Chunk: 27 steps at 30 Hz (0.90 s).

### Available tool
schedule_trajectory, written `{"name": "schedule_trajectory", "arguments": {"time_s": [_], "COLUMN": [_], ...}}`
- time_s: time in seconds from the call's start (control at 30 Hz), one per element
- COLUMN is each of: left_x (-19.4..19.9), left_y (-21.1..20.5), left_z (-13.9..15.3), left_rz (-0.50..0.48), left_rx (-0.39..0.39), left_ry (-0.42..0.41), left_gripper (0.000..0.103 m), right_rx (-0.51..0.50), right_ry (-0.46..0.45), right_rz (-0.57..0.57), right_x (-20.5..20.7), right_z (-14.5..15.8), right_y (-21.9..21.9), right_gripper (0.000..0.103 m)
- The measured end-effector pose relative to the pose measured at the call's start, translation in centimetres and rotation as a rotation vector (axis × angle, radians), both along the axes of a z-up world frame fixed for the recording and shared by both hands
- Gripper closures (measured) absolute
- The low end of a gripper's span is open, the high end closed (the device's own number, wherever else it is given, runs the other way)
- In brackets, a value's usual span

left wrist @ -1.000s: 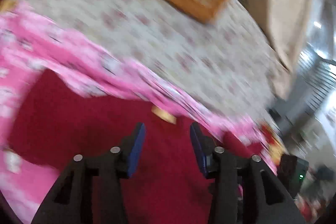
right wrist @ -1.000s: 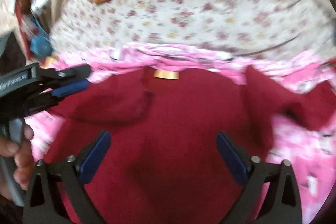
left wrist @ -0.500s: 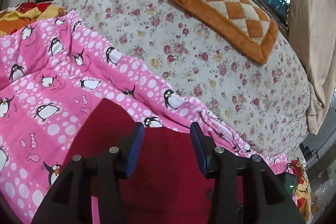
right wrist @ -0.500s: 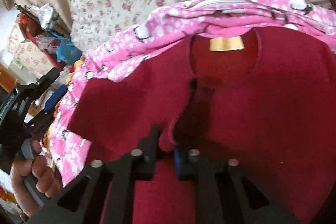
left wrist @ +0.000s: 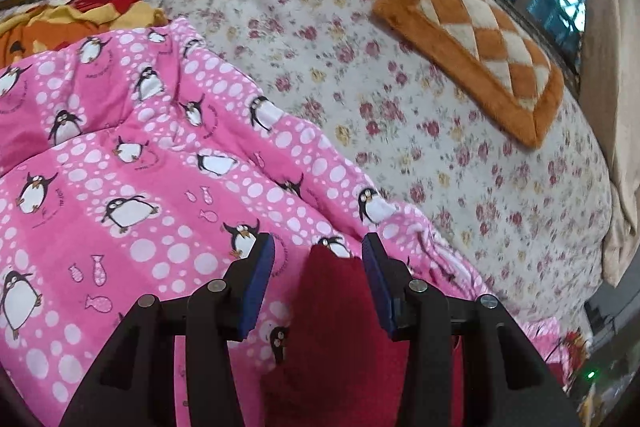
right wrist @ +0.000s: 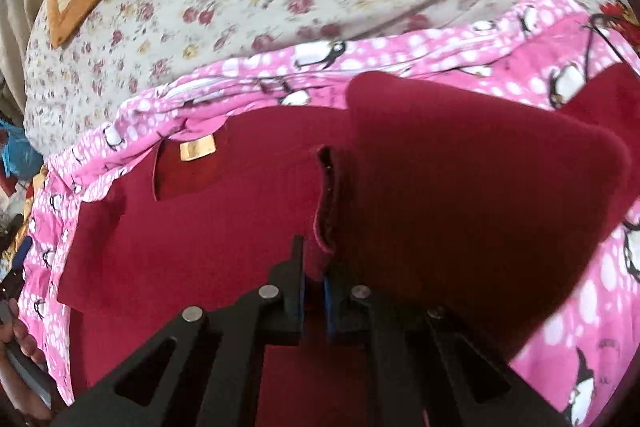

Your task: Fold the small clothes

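The red shirt lies on a pink penguin blanket over the floral bed, collar and tan label toward the far side. It looks like soft, light knit that drapes and creases easily, so it should fold without effort but slump if held by one point; hems and sleeve edges seem the best places to pinch.

The right hand-held gripper is closed on a hem edge of the shirt and lifts a flap that stands up across the body. A second ago its fingers were spread wide over the flat shirt; half a second ago they had just closed on the fabric.

The left hand-held gripper is partly open and empty, with a red corner lying between its fingers; earlier it was further over the shirt.
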<state>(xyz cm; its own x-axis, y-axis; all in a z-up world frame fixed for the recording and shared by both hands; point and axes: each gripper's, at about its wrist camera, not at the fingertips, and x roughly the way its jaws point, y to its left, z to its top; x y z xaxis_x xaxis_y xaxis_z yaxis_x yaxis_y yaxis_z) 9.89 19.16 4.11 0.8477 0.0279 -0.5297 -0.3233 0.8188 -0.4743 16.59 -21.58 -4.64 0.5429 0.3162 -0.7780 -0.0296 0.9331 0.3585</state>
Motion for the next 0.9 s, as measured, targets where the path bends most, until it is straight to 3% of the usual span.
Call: {"name": "schedule_trajectory", "arguments": {"time_s": [0.17,0.27,0.33,0.4,0.5,0.6,0.63,0.67,0.73,0.83,0.9], "left_x": [3.1,4.1,5.1,5.8,5.8,5.8,5.8,5.8,6.0,5.9,5.9], "left_y": [-3.7,-5.4,-6.3,-6.7,-7.5,-7.8,-7.8,-7.7,-7.5,-7.6,-7.9], "left_z": [-2.0,-3.0,-4.5,-6.4,-6.7,-6.9,-7.0,-7.1,-7.0,-7.0,-7.0], "left_rz": [-0.149,-0.185,-0.214,-0.236,-0.244,-0.262,-0.261,-0.260,-0.257,-0.257,-0.248], "left_rx": [0.092,0.144,0.190,0.182,0.242,0.242,0.235,0.224,0.201,0.193,0.210], "left_ry": [0.146,0.199,0.296,0.384,0.392,0.392,0.392,0.390,0.382,0.364,0.365], "left_gripper": [0.070,0.070,0.070,0.070,0.063,0.054,0.052,0.051,0.046,0.041,0.041], "right_rx": [0.022,0.045,0.023,0.005,0.055,0.081,0.088,0.085,0.014,-0.042,-0.053], "right_ry": [-0.004,-0.038,-0.057,-0.026,0.017,0.019,0.001,-0.042,-0.149,-0.303,-0.334], "right_rz": [-0.002,-0.014,-0.007,-0.003,-0.045,-0.066,-0.079,-0.079,-0.086,-0.033,0.066], "right_x": [-0.6,-1.5,-1.9,-1.6,-1.6,-2.4,-3.1,-3.9,-5.2,-6.2,-5.6], "right_z": [-0.1,1.0,1.6,0.7,-0.8,0.3,1.3,2.4,4.5,6.2,5.6], "right_y": [-0.9,-1.2,-1.1,-0.9,-1.8,-2.3,-2.6,-2.6,-2.2,-0.5,1.4], "right_gripper": [0.097,0.097,0.097,0.097,0.097,0.088,0.079,0.068,0.059,0.057,0.047]}}
